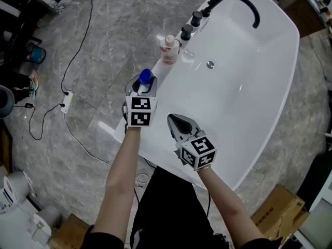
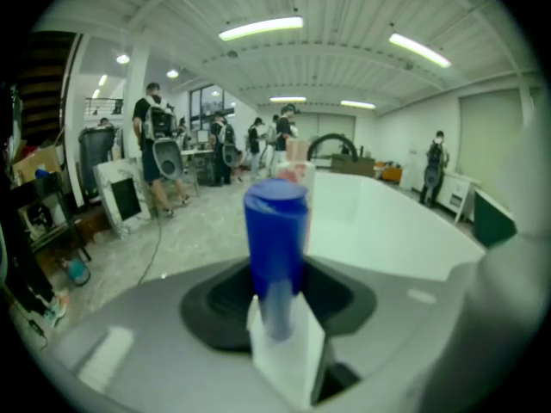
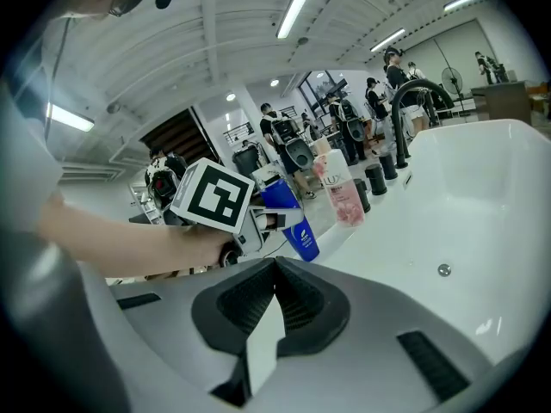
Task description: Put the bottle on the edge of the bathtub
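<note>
A blue bottle [image 1: 146, 77] with a blue cap stands upright at the left rim of the white bathtub [image 1: 165, 78]. My left gripper [image 1: 144, 87] is shut on the blue bottle [image 2: 275, 239], whose cap rises between the jaws. In the right gripper view the blue bottle [image 3: 301, 231] has its base down at the rim; whether it touches I cannot tell. My right gripper [image 1: 176, 122] hovers over the tub's near end, shut and empty, right gripper [image 3: 271, 317] jaws pressed together.
A pink bottle [image 1: 168, 49] stands farther along the same rim, before two black knobs [image 1: 187, 31] and a black faucet [image 1: 236, 1]. The drain [image 1: 210, 65] lies in the basin. Cables and a power strip [image 1: 67, 95] run across the floor at left. People stand beyond.
</note>
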`<state>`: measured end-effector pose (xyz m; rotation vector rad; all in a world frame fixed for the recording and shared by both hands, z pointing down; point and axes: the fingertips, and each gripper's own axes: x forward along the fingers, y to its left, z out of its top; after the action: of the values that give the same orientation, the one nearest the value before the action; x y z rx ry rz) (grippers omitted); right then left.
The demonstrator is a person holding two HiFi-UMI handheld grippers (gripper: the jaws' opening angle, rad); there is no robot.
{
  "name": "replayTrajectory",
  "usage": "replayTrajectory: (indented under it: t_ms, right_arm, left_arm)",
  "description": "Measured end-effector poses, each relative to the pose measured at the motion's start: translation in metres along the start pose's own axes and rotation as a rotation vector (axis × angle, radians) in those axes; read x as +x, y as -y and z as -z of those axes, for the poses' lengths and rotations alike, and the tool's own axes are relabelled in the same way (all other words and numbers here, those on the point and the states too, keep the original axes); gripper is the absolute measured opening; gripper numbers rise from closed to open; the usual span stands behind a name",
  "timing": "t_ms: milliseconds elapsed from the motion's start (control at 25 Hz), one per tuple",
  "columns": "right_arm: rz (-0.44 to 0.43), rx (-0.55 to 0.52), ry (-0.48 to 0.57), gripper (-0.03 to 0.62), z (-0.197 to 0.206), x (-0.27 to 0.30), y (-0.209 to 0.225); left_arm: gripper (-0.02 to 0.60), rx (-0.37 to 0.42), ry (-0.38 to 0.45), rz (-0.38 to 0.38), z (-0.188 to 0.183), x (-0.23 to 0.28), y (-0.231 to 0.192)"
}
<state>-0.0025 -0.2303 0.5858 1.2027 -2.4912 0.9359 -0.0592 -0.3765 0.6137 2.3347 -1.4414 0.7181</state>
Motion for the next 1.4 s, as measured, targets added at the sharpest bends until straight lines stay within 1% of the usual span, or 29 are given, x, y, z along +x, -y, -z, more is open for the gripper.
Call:
replayTrajectory:
  t_ms: [120, 320, 520, 680, 800, 1040, 1120, 1240, 1400]
  right_arm:
    - [0.003, 0.001, -0.002, 0.003, 0.001, -0.001, 0.0]
    - [0.01, -0.001, -0.001, 0.003, 0.002, -0.005, 0.001]
    - [0.018, -0.005, 0.001, 0.003, -0.001, -0.009, 0.004]
    - [0.02, -0.016, 0.008, 0.003, -0.006, -0.013, 0.004]
    - [0.021, -0.026, 0.019, 0.003, -0.011, -0.016, 0.002]
    - [0.016, -0.05, 0.039, 0.003, -0.021, -0.027, -0.006]
    - [0.016, -0.06, 0.045, 0.003, -0.024, -0.032, -0.01]
    - [0.015, -0.076, 0.055, 0.003, -0.027, -0.039, -0.015]
    - [0.019, -0.098, 0.068, 0.003, -0.035, -0.045, -0.019]
  left_arm:
    - [0.164, 0.009, -0.003, 0.002, 0.001, 0.001, 0.003]
    - [0.17, -0.013, -0.005, 0.006, 0.002, 0.001, 0.002]
    - [0.23, -0.061, -0.003, 0.003, -0.002, -0.003, 0.0]
    - [0.233, -0.082, -0.009, -0.004, -0.002, -0.012, 0.0]
    - [0.233, -0.081, -0.022, -0.012, 0.001, -0.022, 0.0]
    - [0.207, -0.084, -0.023, -0.026, 0.003, -0.049, 0.001]
    - [0.186, -0.098, -0.015, -0.03, 0.003, -0.06, 0.002]
    - [0.171, -0.134, -0.005, -0.026, 0.003, -0.076, 0.005]
    - [0.136, -0.137, 0.003, -0.039, 0.003, -0.096, 0.007]
